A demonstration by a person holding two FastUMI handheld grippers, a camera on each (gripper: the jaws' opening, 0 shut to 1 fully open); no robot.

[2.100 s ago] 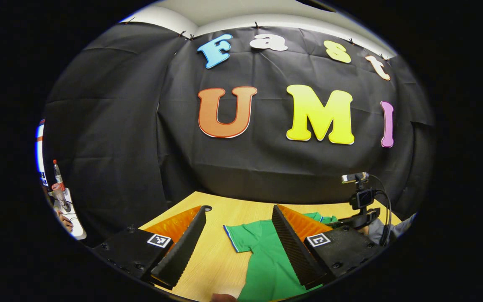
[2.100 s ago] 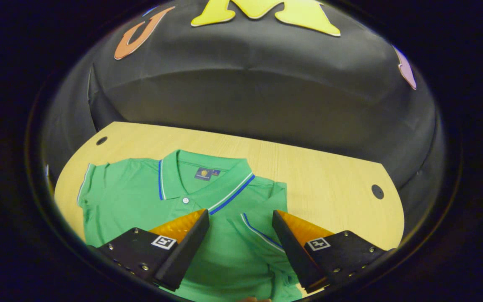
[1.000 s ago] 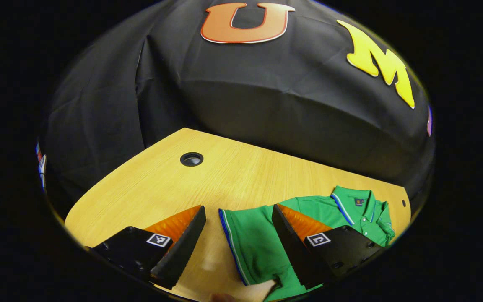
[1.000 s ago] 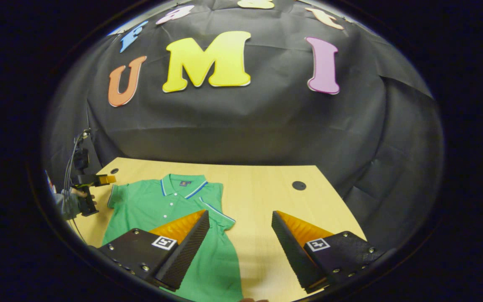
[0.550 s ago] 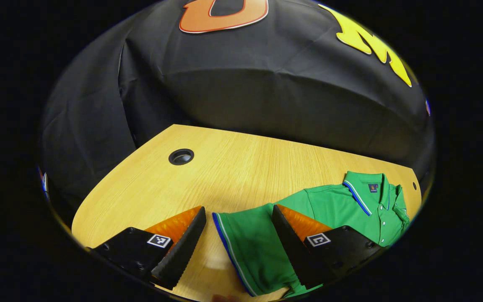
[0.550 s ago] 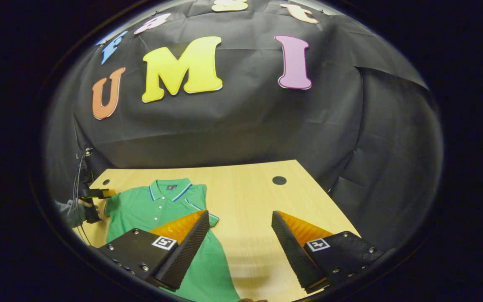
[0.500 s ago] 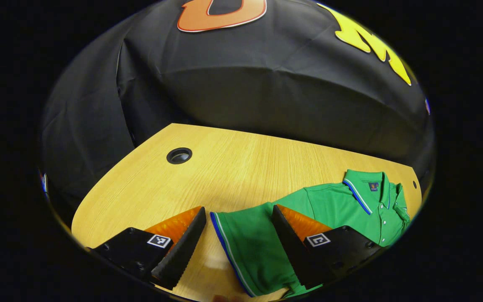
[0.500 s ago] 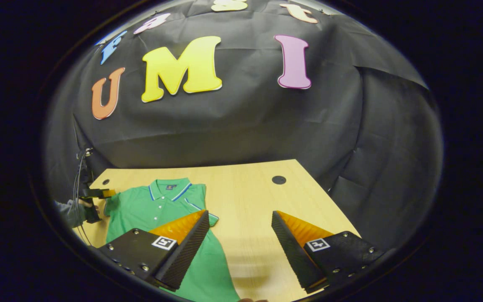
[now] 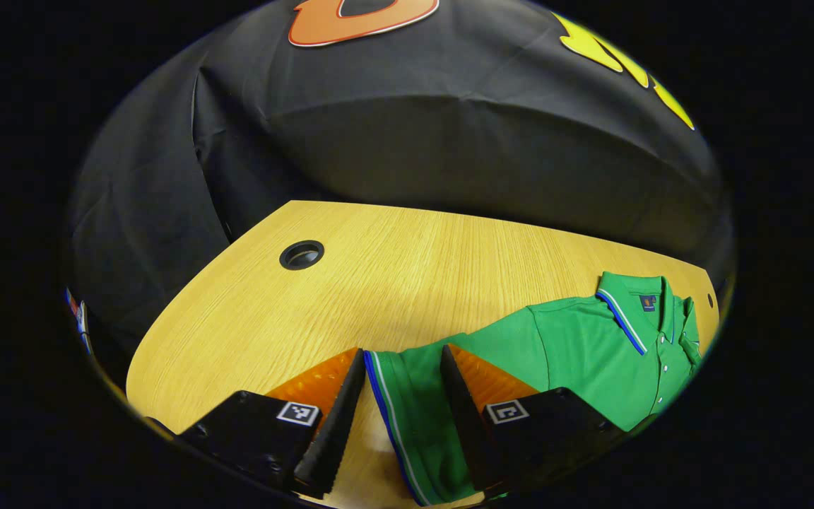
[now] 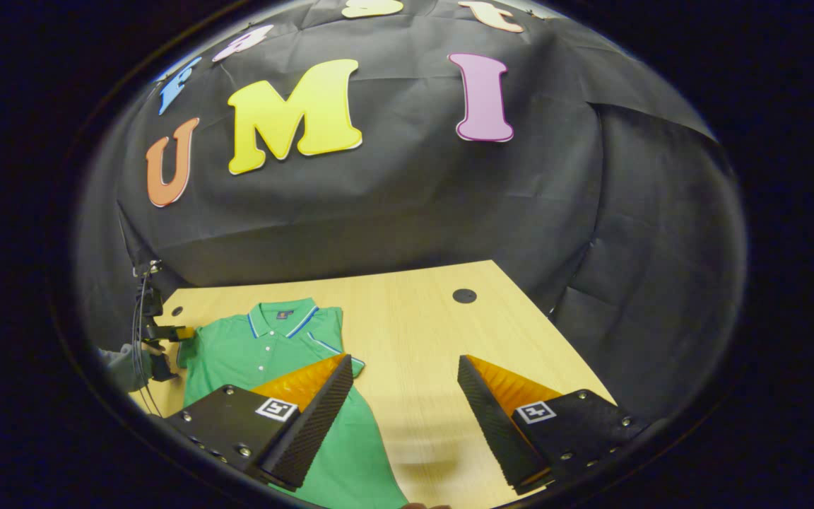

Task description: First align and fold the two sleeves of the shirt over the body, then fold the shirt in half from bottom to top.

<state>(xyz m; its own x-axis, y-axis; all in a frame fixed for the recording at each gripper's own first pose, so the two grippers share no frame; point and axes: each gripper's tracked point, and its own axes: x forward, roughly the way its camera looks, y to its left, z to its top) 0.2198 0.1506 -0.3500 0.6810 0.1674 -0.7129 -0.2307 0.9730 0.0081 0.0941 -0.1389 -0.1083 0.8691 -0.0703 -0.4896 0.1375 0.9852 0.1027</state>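
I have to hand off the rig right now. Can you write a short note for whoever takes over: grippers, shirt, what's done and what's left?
Left gripper: fingers partly closed around the cuff of the left sleeve, not clearly pressing on it yet.
Right gripper: open and holding nothing, above bare table just right of the shirt.
Shirt: flat on the table, face up, collar toward the booth wall.
Done: right sleeve already lies folded over the body.
Left: grip the left sleeve and fold it over the body to match, then fold the shirt in half from the bottom hem up.
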